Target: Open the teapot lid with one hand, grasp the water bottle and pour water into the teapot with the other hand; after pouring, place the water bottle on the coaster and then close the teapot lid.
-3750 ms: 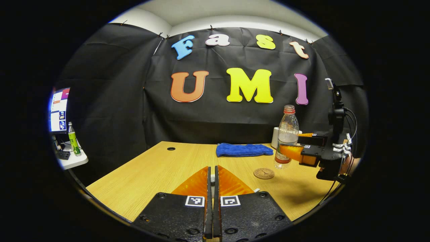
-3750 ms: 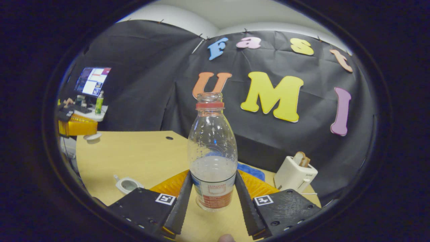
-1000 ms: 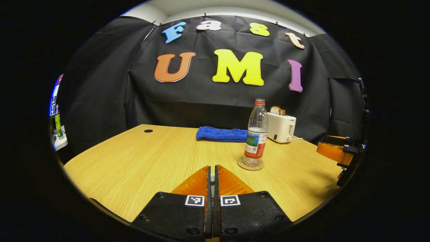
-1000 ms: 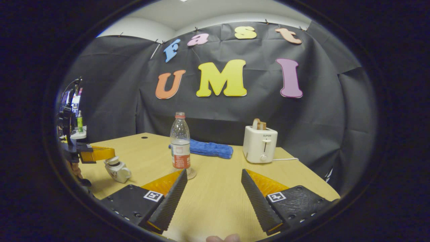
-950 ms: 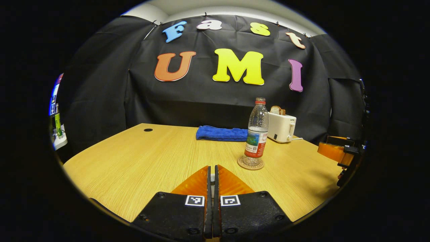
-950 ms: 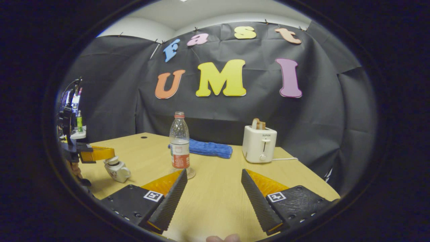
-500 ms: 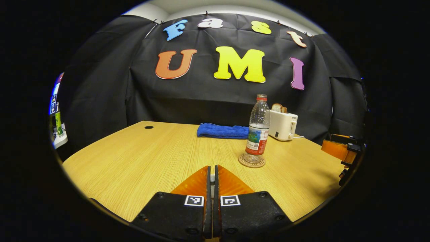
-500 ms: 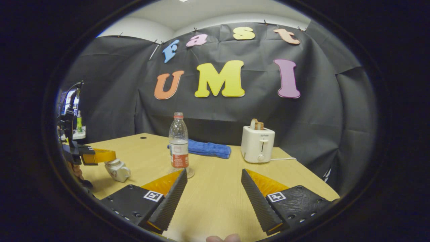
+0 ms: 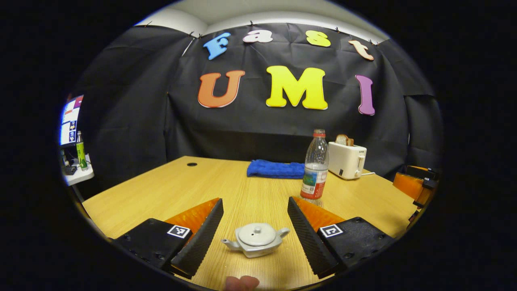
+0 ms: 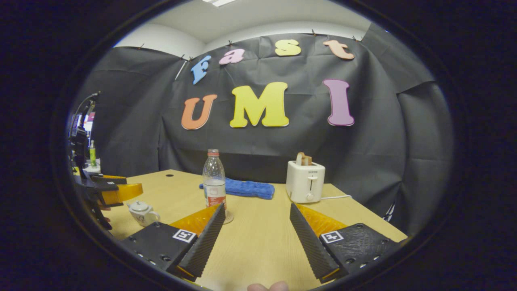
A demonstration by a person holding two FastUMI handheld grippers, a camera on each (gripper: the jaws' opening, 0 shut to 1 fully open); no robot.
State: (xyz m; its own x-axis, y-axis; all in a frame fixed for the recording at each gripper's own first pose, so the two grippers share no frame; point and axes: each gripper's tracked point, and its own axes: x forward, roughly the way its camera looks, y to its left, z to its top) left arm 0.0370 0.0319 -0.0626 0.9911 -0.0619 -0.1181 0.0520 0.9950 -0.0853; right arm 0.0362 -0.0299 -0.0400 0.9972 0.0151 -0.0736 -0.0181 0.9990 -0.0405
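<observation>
A small white teapot (image 9: 255, 240) stands on the wooden table (image 9: 181, 190) with its lid on. It sits low between the fingers of my left gripper (image 9: 255, 201), which is open and touches nothing. The clear water bottle (image 9: 315, 173), partly filled and uncapped, stands upright on the round coaster (image 10: 230, 218). My right gripper (image 10: 257, 207) is open and empty, well back from the bottle (image 10: 214, 186). The right gripper view has the teapot (image 10: 141, 212) at far left, just under the left gripper (image 10: 119, 192).
A blue towel (image 9: 275, 168) lies behind the bottle. A white toaster (image 9: 347, 159) holding bread stands at the back right, its cord trailing on the table. A side shelf with a monitor (image 9: 66, 125) and a green bottle (image 9: 80, 155) is off to the left.
My left gripper, shut before, has opened and drawn back, and the teapot now stands lidded between its fingers. The bottle went from my right gripper's grip onto the coaster.
</observation>
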